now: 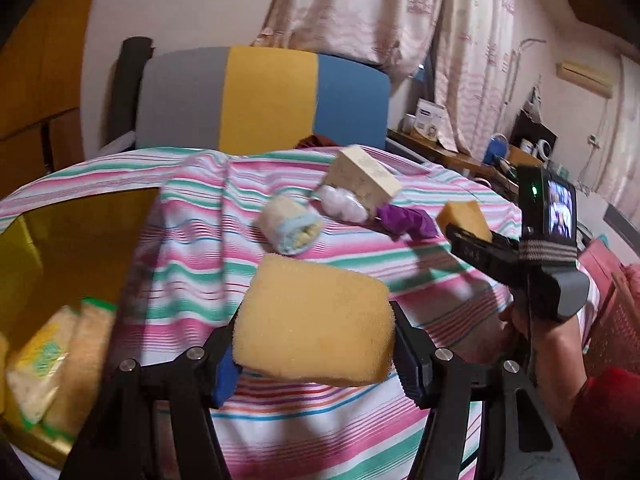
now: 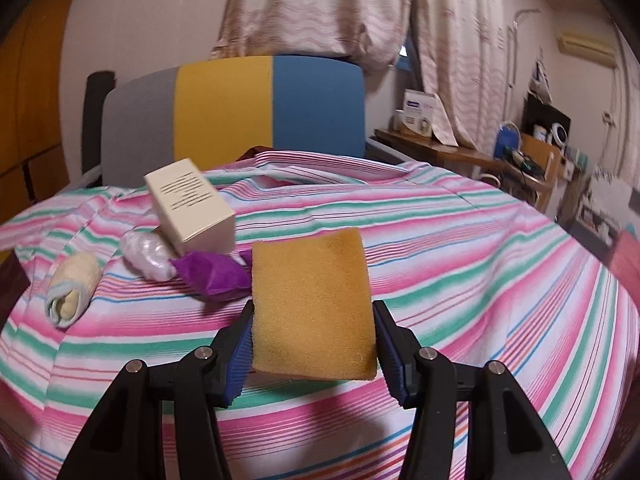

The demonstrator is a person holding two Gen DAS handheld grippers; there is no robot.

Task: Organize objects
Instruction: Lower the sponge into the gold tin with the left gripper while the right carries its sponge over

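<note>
The left gripper (image 1: 314,344) is clamping a pale yellow foam sponge block (image 1: 314,320) above the striped cloth table (image 1: 320,420), apparently carrying it toward the yellow storage box (image 1: 80,232) at the left, where packaged sponges (image 1: 44,364) are already lying. The right gripper (image 2: 314,344) is squeezing a darker orange sponge (image 2: 314,304), likely bound there too. A cream cardboard box (image 2: 192,208) is waiting at the far left.

A matt, porous foam sponge (image 1: 312,320) sits over smooth striped cotton cloth (image 1: 280,420). Upper centre of the frame, a matt cardboard box (image 1: 362,178) leans beside a glossy plastic wrap (image 1: 344,202) and a fluffy rolled towel (image 1: 290,226).
</note>
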